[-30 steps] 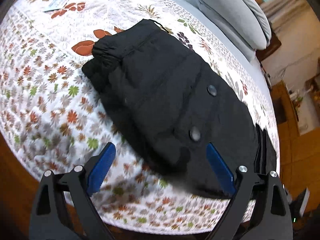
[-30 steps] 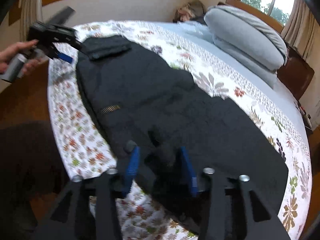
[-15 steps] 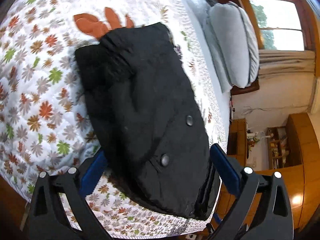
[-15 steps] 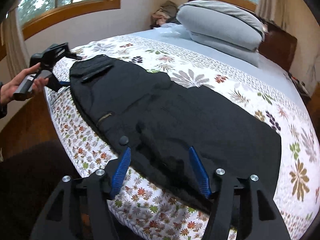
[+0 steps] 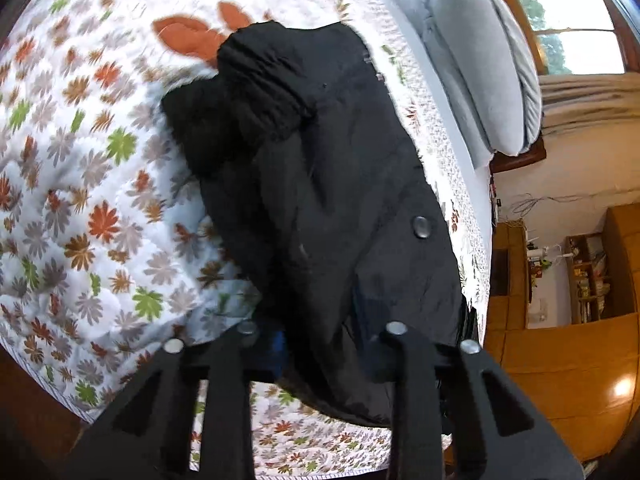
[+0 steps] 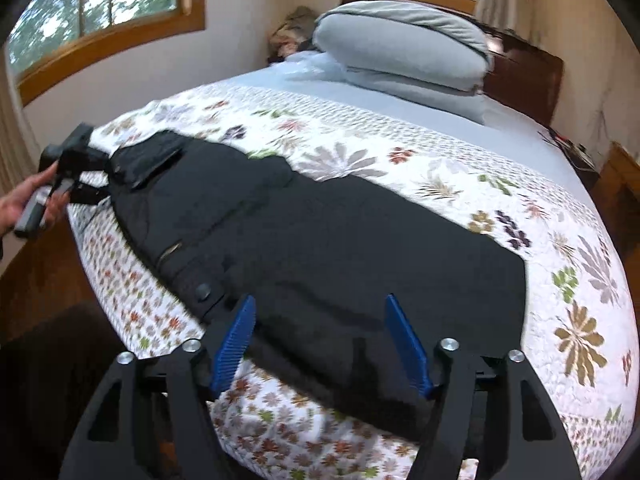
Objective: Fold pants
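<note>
The black pants lie stretched along the near edge of the bed, on a white quilt printed with leaves and flowers. They look thick and padded, with round snap buttons on the front, a short brass zipper near the waist, and a bunched cuff at one end — the fabric there sits heaped rather than flat.

The left tool has its jaws closing on the hem end of the pants, cloth pinched between them; its blue pads are mostly buried in the fabric, so the exact hold is hard to make out. A hand carries it at the far end in the right-wrist view.

The right tool hovers over the near edge of the pants, jaws opening, blue pads clear of the cloth.

Gray pillows are stacked at the headboard.
</note>
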The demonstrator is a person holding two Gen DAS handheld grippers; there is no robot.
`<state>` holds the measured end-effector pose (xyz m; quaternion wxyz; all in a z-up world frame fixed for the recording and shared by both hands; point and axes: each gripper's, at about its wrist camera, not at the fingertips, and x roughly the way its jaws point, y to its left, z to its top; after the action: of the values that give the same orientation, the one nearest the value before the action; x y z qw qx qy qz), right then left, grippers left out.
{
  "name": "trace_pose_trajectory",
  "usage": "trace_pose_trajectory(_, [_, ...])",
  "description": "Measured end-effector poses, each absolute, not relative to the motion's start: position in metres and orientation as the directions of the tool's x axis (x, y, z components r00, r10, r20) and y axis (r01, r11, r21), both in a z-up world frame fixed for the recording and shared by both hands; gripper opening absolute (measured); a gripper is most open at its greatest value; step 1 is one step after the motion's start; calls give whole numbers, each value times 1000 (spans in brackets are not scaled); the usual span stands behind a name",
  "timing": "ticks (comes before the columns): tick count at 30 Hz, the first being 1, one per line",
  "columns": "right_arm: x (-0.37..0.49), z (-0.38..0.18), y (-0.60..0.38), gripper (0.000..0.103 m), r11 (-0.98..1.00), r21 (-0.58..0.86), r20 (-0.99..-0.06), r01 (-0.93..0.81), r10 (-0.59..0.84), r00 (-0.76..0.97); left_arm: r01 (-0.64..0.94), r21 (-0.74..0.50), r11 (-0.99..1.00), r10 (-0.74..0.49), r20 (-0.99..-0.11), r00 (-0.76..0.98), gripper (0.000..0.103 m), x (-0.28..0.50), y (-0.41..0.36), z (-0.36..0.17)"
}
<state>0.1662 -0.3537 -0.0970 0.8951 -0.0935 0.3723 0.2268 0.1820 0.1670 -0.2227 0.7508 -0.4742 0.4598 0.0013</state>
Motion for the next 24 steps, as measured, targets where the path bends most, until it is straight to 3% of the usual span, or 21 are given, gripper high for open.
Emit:
trace_pose_trajectory(4, [172, -94, -368, 70, 900, 36, -703, -434, 332, 629, -413, -683, 602, -393, -704, 591, 16, 184, 160, -206])
trace_pose_trajectory(12, [177, -94, -382, 71, 918, 43, -707, -393, 306, 638, -456, -710, 536, -417, -693, 589, 14, 187, 166, -222])
trace_pose_trajectory(17, [187, -92, -407, 72, 930, 153, -690, -333, 342, 638, -311, -699, 644, -394, -651, 649, 12, 187, 150, -190])
trace_pose_trajectory(20, [185, -91, -391, 72, 902, 174, -674, -394, 401, 620, -266, -689, 674, -397, -641, 657, 12, 191, 142, -179])
trace_pose_trajectory(24, [175, -100, -339, 77, 843, 63, -689, -534, 424, 589, -270, -700, 662, -401, -634, 661, 12, 191, 141, -179])
